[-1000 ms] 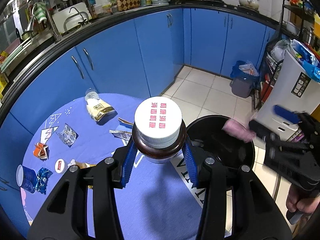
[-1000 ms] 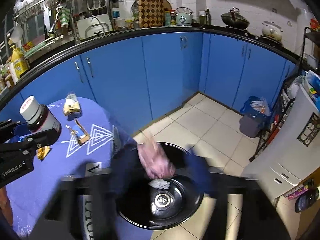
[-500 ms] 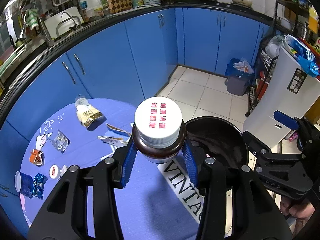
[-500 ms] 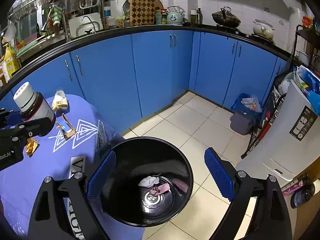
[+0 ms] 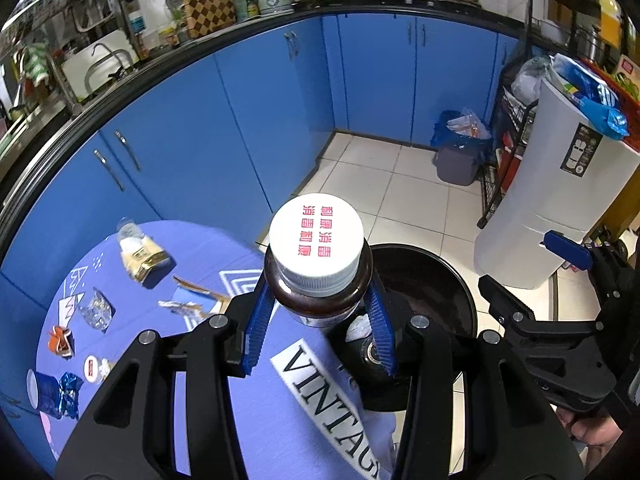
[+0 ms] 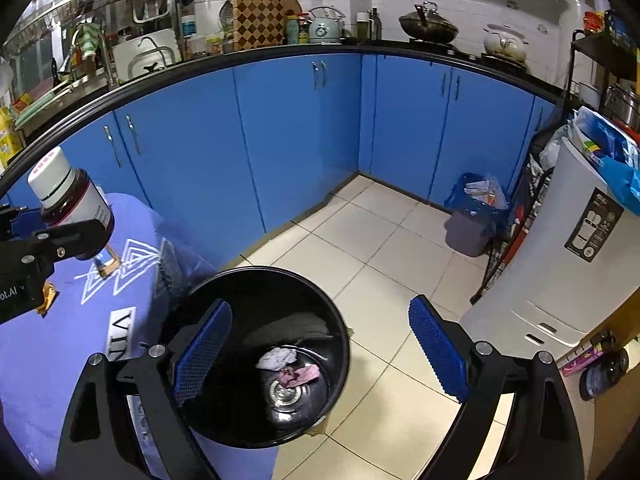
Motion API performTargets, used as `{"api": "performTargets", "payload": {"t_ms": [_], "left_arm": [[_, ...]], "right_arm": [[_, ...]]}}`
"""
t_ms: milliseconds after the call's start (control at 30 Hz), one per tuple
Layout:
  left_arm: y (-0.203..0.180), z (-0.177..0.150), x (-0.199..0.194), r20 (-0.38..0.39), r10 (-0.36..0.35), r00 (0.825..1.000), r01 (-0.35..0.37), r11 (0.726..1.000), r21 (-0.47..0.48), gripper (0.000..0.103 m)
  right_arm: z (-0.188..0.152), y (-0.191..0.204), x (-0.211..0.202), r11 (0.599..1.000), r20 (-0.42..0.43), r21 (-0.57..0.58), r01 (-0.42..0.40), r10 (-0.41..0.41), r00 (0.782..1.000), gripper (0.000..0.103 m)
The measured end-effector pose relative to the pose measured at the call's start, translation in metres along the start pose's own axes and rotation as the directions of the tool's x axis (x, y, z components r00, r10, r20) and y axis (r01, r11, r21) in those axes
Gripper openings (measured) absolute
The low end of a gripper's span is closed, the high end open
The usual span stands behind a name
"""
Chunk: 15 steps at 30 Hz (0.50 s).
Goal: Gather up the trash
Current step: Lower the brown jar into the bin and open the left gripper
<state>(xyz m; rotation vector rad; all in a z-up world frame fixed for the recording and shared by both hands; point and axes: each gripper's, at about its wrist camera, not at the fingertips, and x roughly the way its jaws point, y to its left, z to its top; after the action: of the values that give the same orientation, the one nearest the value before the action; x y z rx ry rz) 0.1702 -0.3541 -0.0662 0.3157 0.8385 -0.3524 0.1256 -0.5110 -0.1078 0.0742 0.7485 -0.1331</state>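
Now | left gripper (image 5: 318, 312) clamps brown bottle (image 5: 318, 276), cap up, upright | right gripper (image 6: 320, 356) wide, empty

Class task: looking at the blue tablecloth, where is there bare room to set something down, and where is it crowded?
Bare cloth lies around the VINTAGE print, between the triangle pattern and the black bin. It is crowded along the far left: a yellow packet, foil wrappers, torn strips and a blue cup.
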Motion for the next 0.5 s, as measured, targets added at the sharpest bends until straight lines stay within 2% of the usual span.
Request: {"api": "performTargets", "payload": {"t_ms": [267, 333, 400, 467, 500], "left_arm": [[-0.015, 0.015, 0.010, 0.007, -0.013, 1.000, 0.013, 1.000, 0.024, 0.048], [-0.017, 0.018, 0.010, 0.014, -0.012, 1.000, 0.012, 1.000, 0.029, 0.064], [-0.019, 0.021, 0.010, 0.026, -0.003, 1.000, 0.003, 0.999, 0.032, 0.074], [-0.019, 0.023, 0.010, 0.029, -0.007, 1.000, 0.006, 0.999, 0.034, 0.077], [-0.018, 0.023, 0.011, 0.029, -0.007, 1.000, 0.006, 0.999, 0.033, 0.083]], "right_arm": [[-0.001, -0.019, 0.005, 0.999, -0.005, 0.012, 0.038, -0.038, 0.999, 0.088], [0.000, -0.019, 0.007, 0.999, -0.009, 0.011, 0.044, -0.044, 0.999, 0.088], [0.000, -0.020, 0.009, 0.999, -0.015, 0.011, 0.046, -0.046, 0.999, 0.088], [0.000, -0.019, 0.011, 0.999, -0.017, 0.008, 0.050, -0.050, 0.999, 0.088], [0.000, -0.019, 0.011, 0.999, -0.017, 0.007, 0.051, -0.050, 0.999, 0.088]]}}
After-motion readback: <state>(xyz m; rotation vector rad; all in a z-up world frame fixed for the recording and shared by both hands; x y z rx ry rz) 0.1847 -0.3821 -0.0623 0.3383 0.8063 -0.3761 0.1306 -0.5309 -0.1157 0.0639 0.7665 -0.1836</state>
